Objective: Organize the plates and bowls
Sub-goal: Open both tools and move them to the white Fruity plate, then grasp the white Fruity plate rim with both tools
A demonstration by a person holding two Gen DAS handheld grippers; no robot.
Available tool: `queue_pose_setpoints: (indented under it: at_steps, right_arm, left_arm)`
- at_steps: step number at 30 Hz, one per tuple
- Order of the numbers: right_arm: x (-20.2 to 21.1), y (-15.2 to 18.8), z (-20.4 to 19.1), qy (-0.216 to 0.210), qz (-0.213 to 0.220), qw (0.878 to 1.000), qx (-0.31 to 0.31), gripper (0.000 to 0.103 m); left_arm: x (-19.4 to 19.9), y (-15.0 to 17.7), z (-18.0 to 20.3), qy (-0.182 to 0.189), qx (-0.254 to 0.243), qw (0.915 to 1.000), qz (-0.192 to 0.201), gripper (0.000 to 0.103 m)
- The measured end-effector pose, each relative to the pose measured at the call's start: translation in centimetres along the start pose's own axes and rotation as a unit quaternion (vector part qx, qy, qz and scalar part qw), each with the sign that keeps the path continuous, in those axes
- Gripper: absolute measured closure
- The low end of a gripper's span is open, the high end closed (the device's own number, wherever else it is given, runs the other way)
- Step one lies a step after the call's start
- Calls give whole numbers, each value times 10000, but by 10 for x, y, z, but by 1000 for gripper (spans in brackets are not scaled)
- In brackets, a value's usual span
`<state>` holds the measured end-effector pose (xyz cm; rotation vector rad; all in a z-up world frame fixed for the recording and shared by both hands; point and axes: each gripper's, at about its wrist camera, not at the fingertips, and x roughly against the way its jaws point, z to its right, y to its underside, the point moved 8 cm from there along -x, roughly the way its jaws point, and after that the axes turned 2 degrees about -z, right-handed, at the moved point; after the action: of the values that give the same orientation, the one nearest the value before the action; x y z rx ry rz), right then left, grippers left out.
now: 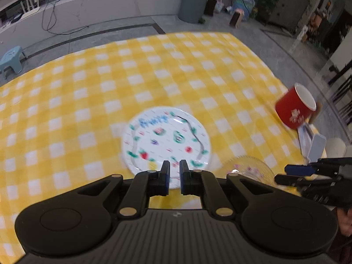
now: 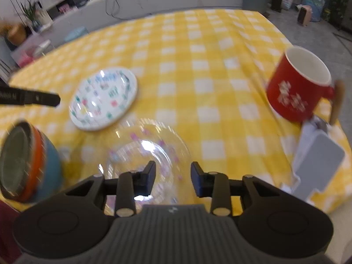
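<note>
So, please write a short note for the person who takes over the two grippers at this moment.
Left gripper: fingers nearly closed, holding nothing, above the near edge of the white round plate with fruit drawings.
Right gripper: open, empty, over the clear glass plate with pink dots.
Stacked bowls, orange inside blue, sit at the left; red mug and grey rack at the right, all on the yellow checked tablecloth.
Done: nothing looks stacked yet. Left: gather both plates and the bowls.
</note>
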<state>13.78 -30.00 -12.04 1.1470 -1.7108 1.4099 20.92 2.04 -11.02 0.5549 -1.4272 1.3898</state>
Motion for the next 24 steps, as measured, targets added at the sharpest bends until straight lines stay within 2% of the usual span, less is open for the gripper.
queue_pose_setpoints:
  at_steps: [4,6,9,12,16,17,20,24]
  right_arm:
    - [-8,-37,-5,-502,78,9985,-221,68]
    - [-20,-55,-11,-903,48,9954,-306,68]
    - [-47,-74,-19,-1571,-137,9865,-453,68]
    - [-77,-86,-18,-1842,-251,9807,-602,67]
    - [-109,-91,-14,-2237,-479,9707,-733,71]
    - [-114,-92,-12,-2357,-511,9674,-778,71]
    - [-124,-91,-7,-2645,-539,9587,-898,71]
    - [-135,-87,1,-2895,-621,9485,-1126,75]
  left_arm:
    - [-3,-2,-39,409,153,9989,-165,94]
    - [-9,-2,-53,792,90,9966,-216,94]
    - [-22,-4,-78,1473,529,9874,-222,94]
    - [-40,-5,-97,2025,940,9744,-258,94]
    - [-65,-4,-112,2076,932,9723,-526,94]
    - [-70,-4,-116,2119,1005,9706,-538,94]
    - [-83,-4,-123,2490,1282,9585,-534,94]
    - [-96,0,-125,2554,1425,9541,-645,94]
